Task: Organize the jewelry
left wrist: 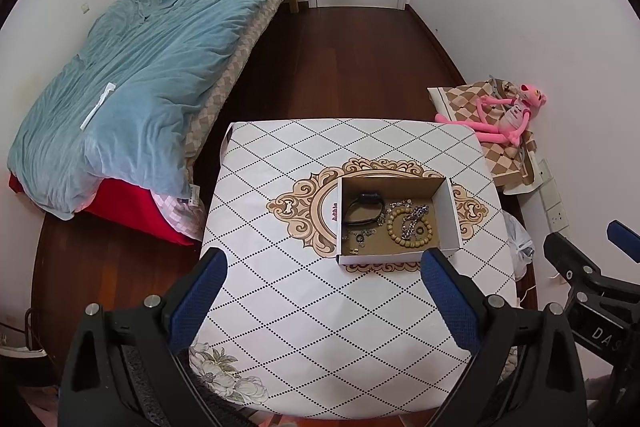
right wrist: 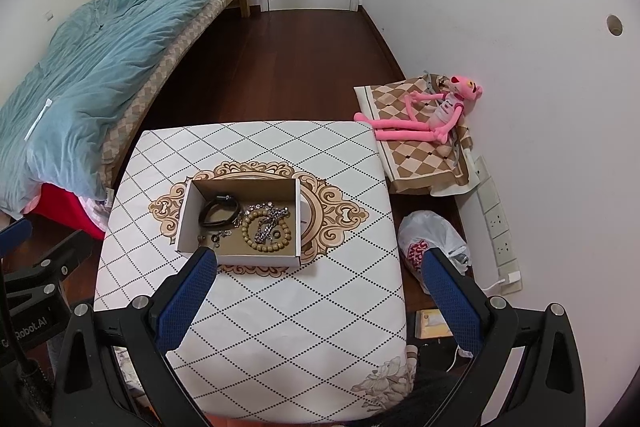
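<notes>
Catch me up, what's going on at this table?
A person holds two handheld grippers above a table with a diamond-patterned cloth. Both the left gripper and the right gripper are open and empty, touching nothing. The jewelry sits in an open cardboard box at the table's centre: a black band, a wooden bead bracelet, a silver chain and some small pieces. The pieces overlap in a loose heap; nothing looks sorted yet.

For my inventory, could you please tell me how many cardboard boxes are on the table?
1: the open cardboard box sits mid-table on the diamond-patterned tablecloth, holding jewelry.
</notes>
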`<state>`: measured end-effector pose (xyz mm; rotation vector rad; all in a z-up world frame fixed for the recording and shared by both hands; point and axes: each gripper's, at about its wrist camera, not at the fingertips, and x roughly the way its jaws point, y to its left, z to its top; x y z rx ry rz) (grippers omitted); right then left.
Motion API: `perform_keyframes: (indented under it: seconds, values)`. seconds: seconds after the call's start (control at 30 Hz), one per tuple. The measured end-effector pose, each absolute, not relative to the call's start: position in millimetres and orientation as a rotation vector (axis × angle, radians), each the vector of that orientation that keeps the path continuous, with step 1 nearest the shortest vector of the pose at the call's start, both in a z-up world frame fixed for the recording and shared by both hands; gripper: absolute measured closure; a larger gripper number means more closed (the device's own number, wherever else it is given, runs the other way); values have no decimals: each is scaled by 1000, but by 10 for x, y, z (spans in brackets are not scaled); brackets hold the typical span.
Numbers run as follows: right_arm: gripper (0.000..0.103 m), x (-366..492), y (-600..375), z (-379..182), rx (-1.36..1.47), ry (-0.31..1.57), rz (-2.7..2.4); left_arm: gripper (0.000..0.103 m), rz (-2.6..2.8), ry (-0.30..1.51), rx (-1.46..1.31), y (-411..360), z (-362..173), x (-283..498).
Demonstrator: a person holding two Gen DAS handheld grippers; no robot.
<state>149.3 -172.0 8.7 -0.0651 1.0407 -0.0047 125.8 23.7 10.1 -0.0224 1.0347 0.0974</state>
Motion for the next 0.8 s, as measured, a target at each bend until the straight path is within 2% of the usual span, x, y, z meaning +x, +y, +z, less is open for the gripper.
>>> perform_keyframes:
  seconds: [0.8]
  values:
    - [0, 1485, -1765, 115, -63, 1037, -1, 4, 91, 1033, -21, 210, 120, 1200]
